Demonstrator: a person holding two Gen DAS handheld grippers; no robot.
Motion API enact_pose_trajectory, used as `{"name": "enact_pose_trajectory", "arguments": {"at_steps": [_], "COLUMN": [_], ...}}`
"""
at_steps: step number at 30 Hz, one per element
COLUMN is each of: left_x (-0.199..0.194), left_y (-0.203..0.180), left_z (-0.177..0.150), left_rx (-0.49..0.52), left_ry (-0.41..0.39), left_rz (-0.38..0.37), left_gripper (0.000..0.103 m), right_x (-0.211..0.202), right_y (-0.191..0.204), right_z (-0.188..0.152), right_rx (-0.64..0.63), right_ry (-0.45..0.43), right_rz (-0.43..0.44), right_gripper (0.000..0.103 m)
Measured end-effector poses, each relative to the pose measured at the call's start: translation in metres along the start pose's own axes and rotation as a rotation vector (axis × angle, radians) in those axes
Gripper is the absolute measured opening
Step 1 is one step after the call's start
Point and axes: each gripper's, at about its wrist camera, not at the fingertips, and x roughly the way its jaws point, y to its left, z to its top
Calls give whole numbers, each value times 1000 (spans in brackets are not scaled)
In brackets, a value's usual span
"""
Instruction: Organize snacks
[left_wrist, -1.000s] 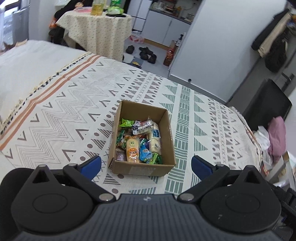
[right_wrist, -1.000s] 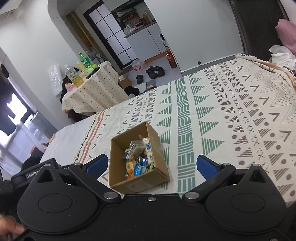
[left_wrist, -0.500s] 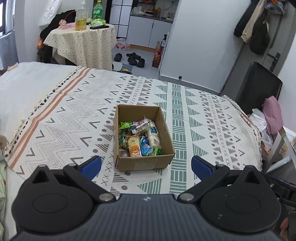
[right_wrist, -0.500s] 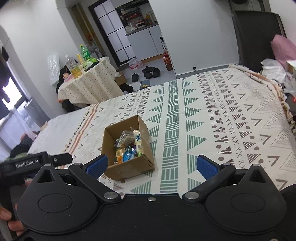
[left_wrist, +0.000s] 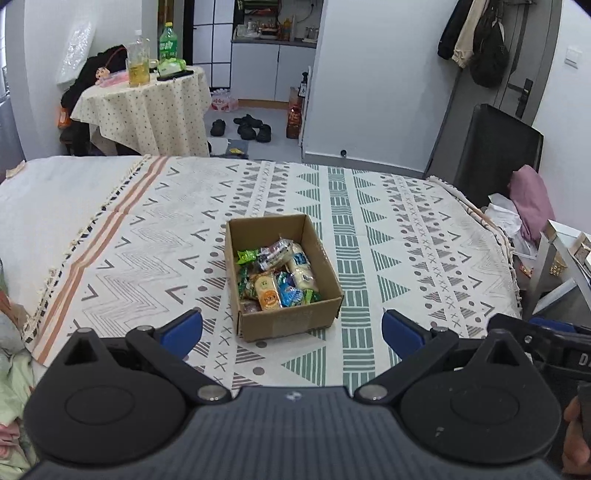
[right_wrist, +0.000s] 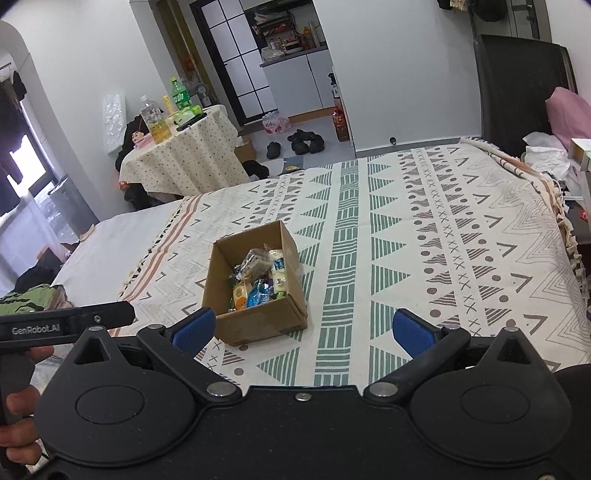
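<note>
An open cardboard box (left_wrist: 291, 321) sits on a patterned bedspread (left_wrist: 406, 254) and holds several wrapped snacks (left_wrist: 277, 273). It also shows in the right wrist view (right_wrist: 258, 321) with the snacks (right_wrist: 258, 277) inside. My left gripper (left_wrist: 291, 332) is open and empty, held back from the box's near side. My right gripper (right_wrist: 302, 330) is open and empty, near the box's near right corner. The left gripper's body (right_wrist: 66, 321) shows at the left edge of the right wrist view.
A small table with a dotted cloth (left_wrist: 147, 110) holding bottles stands beyond the bed. Shoes (left_wrist: 247, 129) lie on the floor. A black chair (left_wrist: 498, 147) and a pink cushion (left_wrist: 532, 203) stand at the bed's right side. Green cloth (right_wrist: 29, 299) lies at the left.
Both grippers have pulled back and up from the box, which now looks smaller and farther away. Both stayed open. The box and snacks have not moved.
</note>
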Motion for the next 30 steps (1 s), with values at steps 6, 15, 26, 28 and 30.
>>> {"name": "enact_pose_trajectory", "arguments": {"at_steps": [6, 15, 26, 28, 30], "left_x": [0, -2, 0, 0, 0], "left_y": [0, 0, -1, -2, -3], "left_z": [-1, -1, -2, -2, -3], "left_rx": [2, 10, 10, 11, 14], "left_ry": [5, -1, 1, -1, -1], "left_rz": [-5, -7, -9, -11, -12], "left_gripper": [103, 103, 103, 103, 103], "right_x": [-9, -12, -8, -8, -8], "right_y": [2, 4, 5, 5, 5], "right_z": [2, 4, 3, 3, 3], "right_rx": [-10, -22, -29, -28, -30], "right_ry": [-14, -22, -7, -7, -7], "right_rz": [3, 0, -5, -4, -5], "right_gripper": [103, 103, 103, 103, 103]}}
